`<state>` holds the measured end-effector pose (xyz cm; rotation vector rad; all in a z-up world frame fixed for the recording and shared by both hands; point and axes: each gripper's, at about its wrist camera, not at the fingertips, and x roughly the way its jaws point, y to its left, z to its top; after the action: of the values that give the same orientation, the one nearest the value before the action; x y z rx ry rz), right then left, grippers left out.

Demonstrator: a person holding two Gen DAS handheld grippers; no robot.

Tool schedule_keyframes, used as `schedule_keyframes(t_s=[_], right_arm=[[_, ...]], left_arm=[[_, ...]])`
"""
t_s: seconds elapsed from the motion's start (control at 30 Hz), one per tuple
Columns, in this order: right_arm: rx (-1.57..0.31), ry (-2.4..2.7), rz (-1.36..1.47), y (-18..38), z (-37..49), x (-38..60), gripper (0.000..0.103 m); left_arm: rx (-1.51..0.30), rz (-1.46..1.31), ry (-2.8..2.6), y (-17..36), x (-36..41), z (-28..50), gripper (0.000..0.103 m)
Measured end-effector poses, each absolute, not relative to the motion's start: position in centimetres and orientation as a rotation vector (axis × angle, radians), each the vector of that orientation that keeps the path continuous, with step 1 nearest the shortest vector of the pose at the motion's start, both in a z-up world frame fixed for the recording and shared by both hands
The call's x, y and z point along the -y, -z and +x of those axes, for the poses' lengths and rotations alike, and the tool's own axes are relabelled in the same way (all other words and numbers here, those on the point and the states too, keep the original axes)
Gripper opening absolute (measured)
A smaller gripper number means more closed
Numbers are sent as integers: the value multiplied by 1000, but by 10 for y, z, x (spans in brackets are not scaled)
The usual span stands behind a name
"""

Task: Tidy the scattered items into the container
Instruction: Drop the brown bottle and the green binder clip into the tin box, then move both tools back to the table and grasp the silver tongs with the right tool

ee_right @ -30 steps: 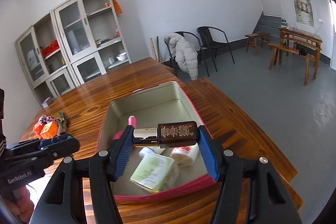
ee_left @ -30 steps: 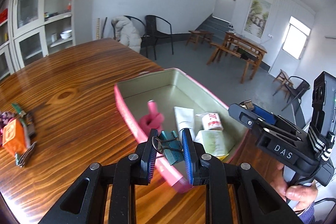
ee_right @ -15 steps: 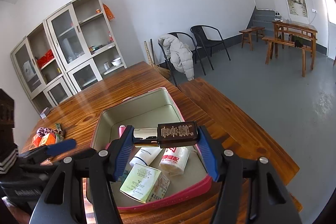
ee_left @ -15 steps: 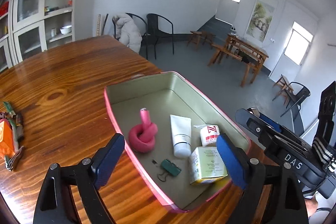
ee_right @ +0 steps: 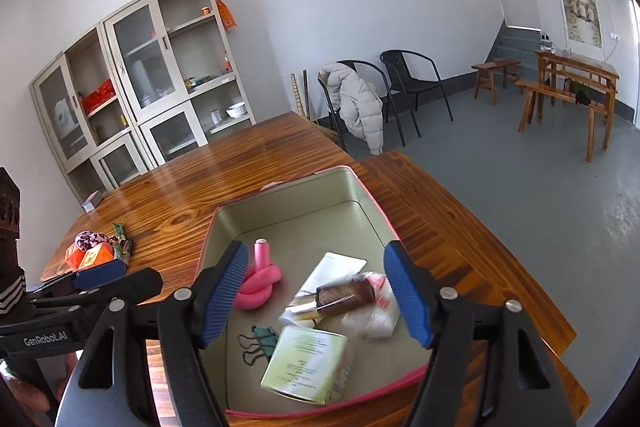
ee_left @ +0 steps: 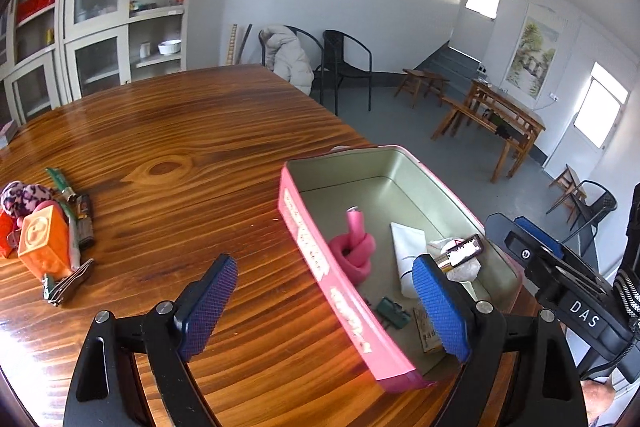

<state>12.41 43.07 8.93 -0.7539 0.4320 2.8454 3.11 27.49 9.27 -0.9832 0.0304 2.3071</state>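
Observation:
A pink tin [ee_right: 288, 183] with a pale inside stands on the wooden table [ee_left: 200, 131]. In it lie a knotted pink tube [ee_right: 258, 283], a white tube [ee_left: 408, 251], a green binder clip [ee_right: 260, 341], a pale green box [ee_right: 308, 363] and a white packet. A brown bottle [ee_right: 344, 295] lies blurred on the packet, free of the pads. Above it my right gripper [ee_right: 316, 297] has its jaws opening, nothing pressed between them. My left gripper [ee_left: 322, 307] stands open and empty, straddling the tin's near pink wall [ee_left: 328, 267].
A pile of loose items lies at the table's left: an orange cube [ee_left: 44, 243], a leopard-print scrunchie [ee_left: 24, 195], a green stick and small dark pieces. The table's far edge is just right of the tin. Chairs and a cabinet stand beyond.
The left gripper let the binder clip fall into the tin, opened wide and shifted left over the tin's wall. The right gripper's jaws widened and the brown bottle dropped into the tin.

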Motion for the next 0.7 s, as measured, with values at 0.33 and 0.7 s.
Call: schedule_keyframes(t_s=[0.33, 0.7], right_arm=[[-403, -2904, -788, -90, 113, -398, 75], [-301, -3084, -902, -87, 82, -313, 78]], left_arm=[[-11, -986, -2381, -96, -235, 23, 91], [4, -980, -2582, -95, -146, 24, 91]])
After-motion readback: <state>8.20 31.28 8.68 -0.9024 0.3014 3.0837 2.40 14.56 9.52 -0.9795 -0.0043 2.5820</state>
